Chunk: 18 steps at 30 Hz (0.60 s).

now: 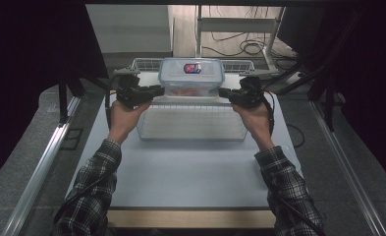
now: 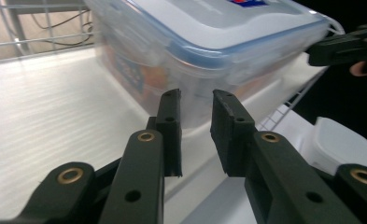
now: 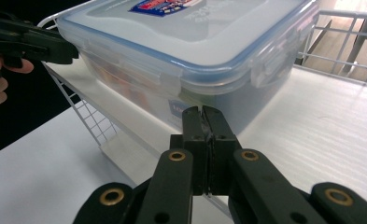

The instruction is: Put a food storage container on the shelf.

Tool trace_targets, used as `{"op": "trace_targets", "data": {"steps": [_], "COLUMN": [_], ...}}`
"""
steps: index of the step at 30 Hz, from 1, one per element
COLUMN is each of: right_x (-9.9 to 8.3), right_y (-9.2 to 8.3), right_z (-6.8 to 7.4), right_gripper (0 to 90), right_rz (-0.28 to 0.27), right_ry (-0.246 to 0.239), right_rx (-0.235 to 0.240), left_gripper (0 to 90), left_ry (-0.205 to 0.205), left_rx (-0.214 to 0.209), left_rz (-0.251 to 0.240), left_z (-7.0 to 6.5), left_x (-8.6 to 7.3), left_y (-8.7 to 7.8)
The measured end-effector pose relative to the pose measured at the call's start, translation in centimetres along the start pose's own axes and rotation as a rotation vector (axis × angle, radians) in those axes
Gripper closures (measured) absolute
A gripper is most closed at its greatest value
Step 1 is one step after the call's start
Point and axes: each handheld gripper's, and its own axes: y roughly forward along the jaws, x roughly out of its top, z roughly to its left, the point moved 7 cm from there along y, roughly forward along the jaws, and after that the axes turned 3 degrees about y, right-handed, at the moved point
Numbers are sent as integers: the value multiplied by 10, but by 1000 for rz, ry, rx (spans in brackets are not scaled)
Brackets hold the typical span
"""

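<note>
Two plaid sleeves (image 1: 95,182) come in lowest in the high view, above a matte white table (image 1: 190,172). Further in, the left gripper (image 1: 156,91) and right gripper (image 1: 223,92) flank a clear, rectangular lidded container (image 1: 191,78). It sits at the far end of a white wire basket (image 1: 190,138).

In the left gripper view, the left gripper (image 2: 197,100) is released, with a narrow gap between its flat black pads and nothing caught in it. Its tips are low against the container (image 2: 228,42), a glossy tub with a blue-rimmed lid.

In the right gripper view, the right gripper (image 3: 203,112) is clenched pad to pad at the tub's base. Whether a thin wire is pinched I cannot tell. The container (image 3: 190,42) has rounded corners and a hinged clip (image 3: 265,63), beside a thin grid wall (image 3: 92,119).

Neither tool holds the tub. A low push on such slick plastic could probably skid it or tip it over the wire edge.
</note>
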Motion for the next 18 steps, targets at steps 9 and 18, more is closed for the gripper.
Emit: {"op": "trace_targets", "data": {"steps": [9, 18], "right_x": [-18, -49], "right_y": [-17, -35], "right_z": [14, 29], "right_gripper": [659, 408], "right_rz": [-2, 20], "right_ry": [-53, -93], "right_rx": [32, 52], "left_gripper": [463, 278], "left_ry": [60, 156], "left_rx": [-40, -29], "left_rz": [13, 76], "left_z": [-20, -49], "left_x": [-25, -62], "left_y": [-7, -17]}}
